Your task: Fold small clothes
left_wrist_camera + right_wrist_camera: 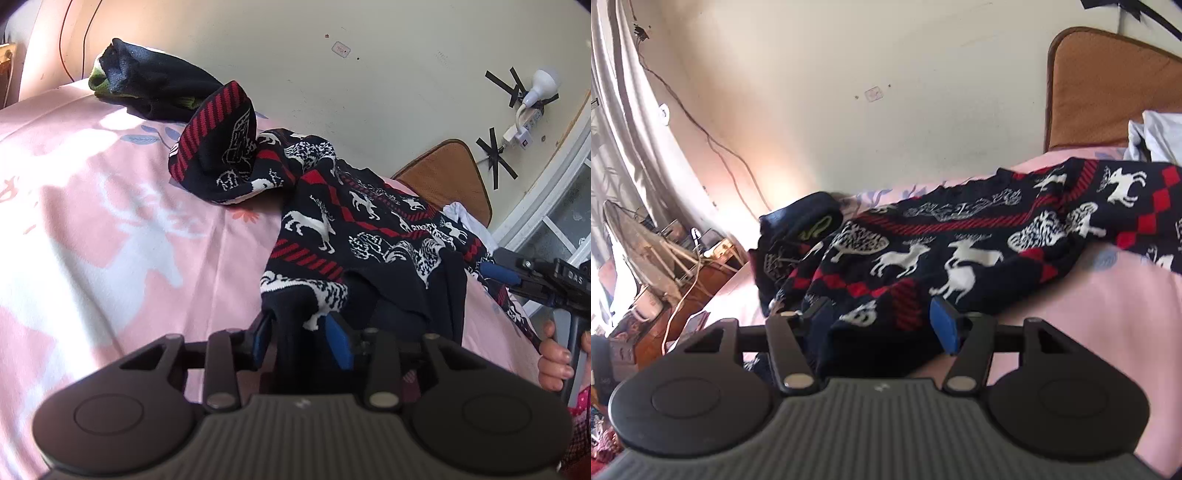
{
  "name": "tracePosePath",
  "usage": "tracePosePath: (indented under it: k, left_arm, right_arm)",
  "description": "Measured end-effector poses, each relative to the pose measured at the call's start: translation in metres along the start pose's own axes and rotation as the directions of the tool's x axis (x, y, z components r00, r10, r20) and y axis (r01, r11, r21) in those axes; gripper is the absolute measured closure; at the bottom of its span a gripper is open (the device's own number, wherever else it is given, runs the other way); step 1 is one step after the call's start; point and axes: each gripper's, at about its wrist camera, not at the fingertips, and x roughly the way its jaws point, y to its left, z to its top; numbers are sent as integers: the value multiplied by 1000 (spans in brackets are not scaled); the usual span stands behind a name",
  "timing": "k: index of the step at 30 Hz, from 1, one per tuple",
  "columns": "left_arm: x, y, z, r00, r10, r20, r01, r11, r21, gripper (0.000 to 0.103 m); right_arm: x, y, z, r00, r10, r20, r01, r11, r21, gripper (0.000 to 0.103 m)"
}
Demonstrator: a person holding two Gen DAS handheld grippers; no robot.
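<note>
Both grippers, left (301,341) and right (882,325), are standing parted around the sweater's (354,229) hem, lying bunched at the bed's (110,221) near edge (unfolded); loose knit risks slipping free.

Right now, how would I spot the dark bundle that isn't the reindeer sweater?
Start at the pink bedsheet and follow it to the cream wall. Beyond the reindeer sweater lies a plain dark garment; unlike the patterned sweater, it shows only green trim, no red or white.

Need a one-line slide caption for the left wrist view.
Left tongs straddle the hem of a reindeer-pattern sweater on a pink bedsheet; right tongs at its far edge.
</note>
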Motion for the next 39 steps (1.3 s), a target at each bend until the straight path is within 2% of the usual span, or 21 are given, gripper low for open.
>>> tracePosePath:
  k: [1, 3, 5, 6, 7, 8, 10, 12, 15, 18, 20, 22, 24, 26, 27, 29, 31, 33, 36, 38, 39]
  left_arm:
    - [-2, -2, -1, 1000, 8, 2, -8, 1000, 15, 63]
    - [-4, -5, -4, 1000, 27, 7, -27, 999, 46, 61]
    - [-5, -7, -7, 999, 44, 12, -45, 996, 79, 68]
    - [-4, -8, -8, 998, 55, 10, -55, 994, 97, 75]
    - [-2, -9, -8, 998, 57, -6, -56, 992, 113, 95]
    - [-1, -10, -7, 998, 55, -17, -53, 992, 118, 96]
    - [-5, -16, -7, 999, 32, -18, -29, 989, 148, 96]
    - [-18, -30, -8, 999, -46, -10, 48, 976, 210, 96]
    - [-40, -56, -14, 984, -179, -21, 176, 932, 318, 96]
    - [-52, -78, -24, 971, -233, -52, 235, 888, 395, 96]
    - [-51, -83, -31, 968, -233, -89, 249, 878, 408, 96]
    - [-44, -83, -38, 971, -205, -123, 237, 883, 406, 96]
    - [-34, -77, -42, 975, -159, -155, 208, 901, 381, 96]
    - [-29, -68, -44, 977, -121, -177, 178, 920, 349, 92]
    - [-27, -64, -44, 977, -108, -186, 166, 929, 332, 91]
    - [-33, -56, -42, 978, -114, -176, 165, 937, 307, 88]
    - [-44, -51, -36, 987, -109, -115, 140, 940, 309, 79]
    - [-54, -45, -27, 997, -77, -25, 81, 950, 303, 75]
    - [-61, -28, -5, 995, -54, 84, 35, 977, 210, 70]
    - [-59, -15, 4, 988, -1, 153, -23, 988, 155, 54]
    - [-55, -10, 6, 983, 34, 180, -60, 988, 140, 52]
  right_arm:
    - [0, 6, -7, 1000, 23, -18, -23, 1000, -14, 30]
    - [3, 20, -23, 997, 46, -57, -49, 997, -54, 28]
    - [17, 35, -37, 995, 5, -101, -16, 994, -104, 29]
    - [26, 39, -43, 992, -20, -123, 4, 992, -125, 40]
    - [35, 40, -47, 988, -40, -151, 19, 990, -140, 76]
    - [41, 41, -49, 982, -58, -181, 33, 989, -142, 90]
    - [31, 35, -43, 987, -50, -156, 34, 994, -103, 89]
    - [-2, 30, -33, 996, -41, -79, 35, 996, -80, 89]
    - [-74, 19, -22, 998, -62, 22, 63, 998, -25, 89]
    - [-146, 17, -30, 988, -133, 77, 132, 991, 16, 90]
    - [-177, 18, -48, 976, -207, 67, 205, 978, 31, 89]
    - [-183, 12, -77, 967, -253, -5, 253, 964, 78, 89]
    - [-170, 0, -106, 954, -279, -110, 292, 948, 124, 89]
    - [-147, -9, -133, 914, -348, -209, 373, 923, 92, 90]
    - [-150, -9, -136, 926, -345, -156, 359, 930, 78, 83]
    - [-149, -18, -128, 930, -340, -138, 355, 929, 103, 74]
    - [-161, -20, -113, 943, -330, -42, 333, 936, 118, 65]
    - [-163, -17, -94, 944, -330, 23, 326, 940, 105, 64]
    - [-147, -5, -61, 941, -327, 82, 327, 945, 11, 64]
    - [-121, 12, -41, 957, -278, 85, 283, 958, -51, 64]
    - [-106, 19, -33, 965, -251, 77, 257, 963, -79, 64]
